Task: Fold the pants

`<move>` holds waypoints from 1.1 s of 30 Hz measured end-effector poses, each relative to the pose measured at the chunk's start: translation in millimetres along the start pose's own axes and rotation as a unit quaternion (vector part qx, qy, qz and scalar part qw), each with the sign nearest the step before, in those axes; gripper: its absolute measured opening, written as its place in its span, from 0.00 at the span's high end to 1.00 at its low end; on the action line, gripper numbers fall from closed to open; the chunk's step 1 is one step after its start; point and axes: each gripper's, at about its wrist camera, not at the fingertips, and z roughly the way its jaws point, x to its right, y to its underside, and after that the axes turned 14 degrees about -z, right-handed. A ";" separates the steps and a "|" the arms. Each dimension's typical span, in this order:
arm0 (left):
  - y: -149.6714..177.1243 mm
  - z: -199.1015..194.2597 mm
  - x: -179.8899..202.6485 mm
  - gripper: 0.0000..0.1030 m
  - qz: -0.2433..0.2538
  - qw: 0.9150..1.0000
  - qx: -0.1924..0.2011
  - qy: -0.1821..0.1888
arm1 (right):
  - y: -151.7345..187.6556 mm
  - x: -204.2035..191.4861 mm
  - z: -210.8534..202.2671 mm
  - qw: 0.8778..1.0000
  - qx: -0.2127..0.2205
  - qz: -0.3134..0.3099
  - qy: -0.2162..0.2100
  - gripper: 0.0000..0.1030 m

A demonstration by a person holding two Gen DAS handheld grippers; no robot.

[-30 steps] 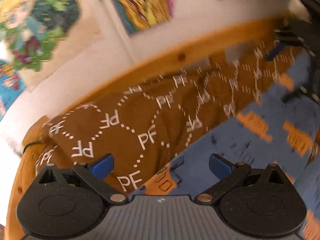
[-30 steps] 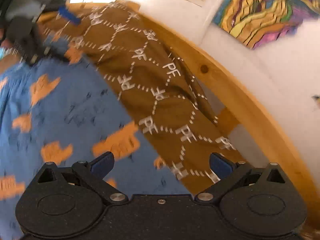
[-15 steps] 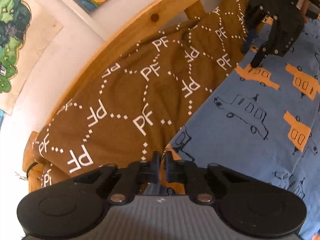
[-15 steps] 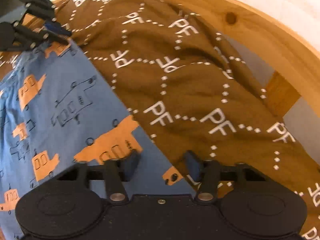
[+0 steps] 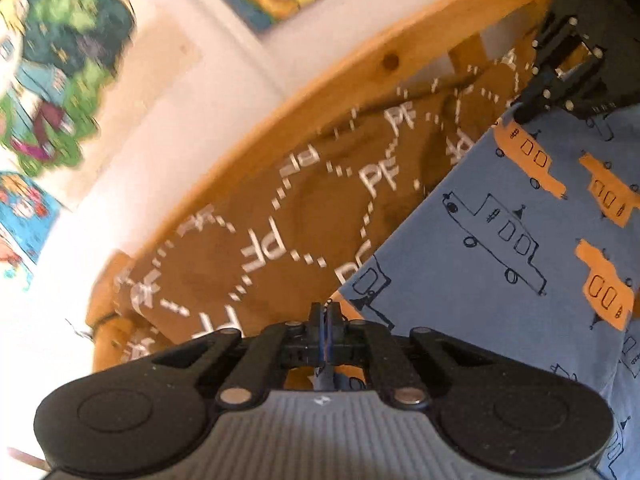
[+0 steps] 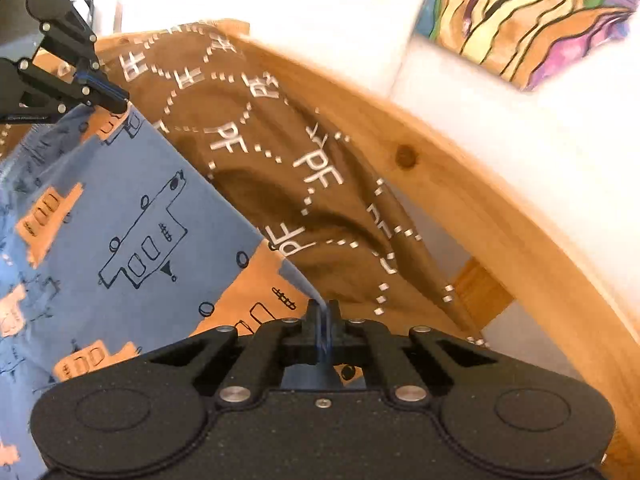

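The pants (image 5: 500,264) are blue with drawn and orange cars. They lie on a brown blanket (image 5: 248,248) printed with white "PF" letters. My left gripper (image 5: 325,312) is shut on one corner of the pants' far edge. My right gripper (image 6: 322,312) is shut on the other corner of that edge, on the pants (image 6: 132,220). The edge between them is lifted and stretched straight. The right gripper also shows in the left wrist view (image 5: 520,114), and the left gripper in the right wrist view (image 6: 116,104).
A curved wooden bed rail (image 6: 460,184) runs behind the blanket, also in the left wrist view (image 5: 320,96). A white wall with colourful pictures (image 5: 60,72) stands beyond it, one picture also in the right wrist view (image 6: 520,16).
Both grippers were open a second ago. They came down onto the pants' edge, closed on it, and have now lifted it a little off the blanket.
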 end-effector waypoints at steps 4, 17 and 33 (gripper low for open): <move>4.3 4.9 -11.8 0.72 -0.008 1.000 -0.003 0.020 | 0.8 -9.2 18.5 1.000 -0.018 -0.006 -0.022 0.91; 12.7 -12.4 -35.5 0.49 -0.006 0.997 -0.027 0.071 | 10.1 -2.9 31.6 0.997 -0.017 0.041 -0.065 0.45; 61.9 -85.6 -15.3 0.98 0.027 0.996 0.075 0.047 | 37.1 -49.1 -85.7 0.993 0.092 0.073 0.027 1.00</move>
